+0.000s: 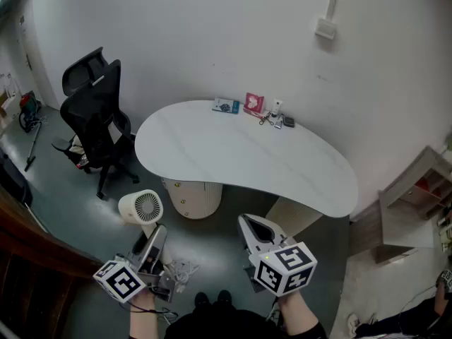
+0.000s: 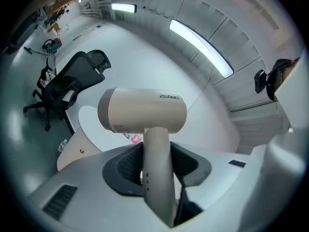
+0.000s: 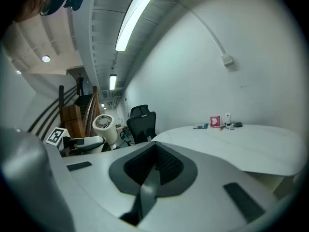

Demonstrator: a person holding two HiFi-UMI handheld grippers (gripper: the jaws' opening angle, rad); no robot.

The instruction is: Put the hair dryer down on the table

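A cream hair dryer (image 1: 140, 207) hangs in the air in front of the white kidney-shaped table (image 1: 233, 154), below its near left edge. My left gripper (image 1: 154, 240) is shut on its handle; in the left gripper view the handle (image 2: 157, 173) stands upright between the dark pads and the barrel (image 2: 142, 111) lies level above them. To the right my right gripper (image 1: 248, 224) is held level, short of the table's near edge. In the right gripper view its jaws meet with nothing between them, and the hair dryer (image 3: 104, 124) shows off to the left.
A black office chair (image 1: 95, 111) stands left of the table. Small items lie at the table's far edge: a pink box (image 1: 254, 103), a blue packet (image 1: 226, 106) and keys (image 1: 279, 121). A ribbed pedestal (image 1: 191, 198) carries the table. A wooden shelf (image 1: 417, 196) is at the right.
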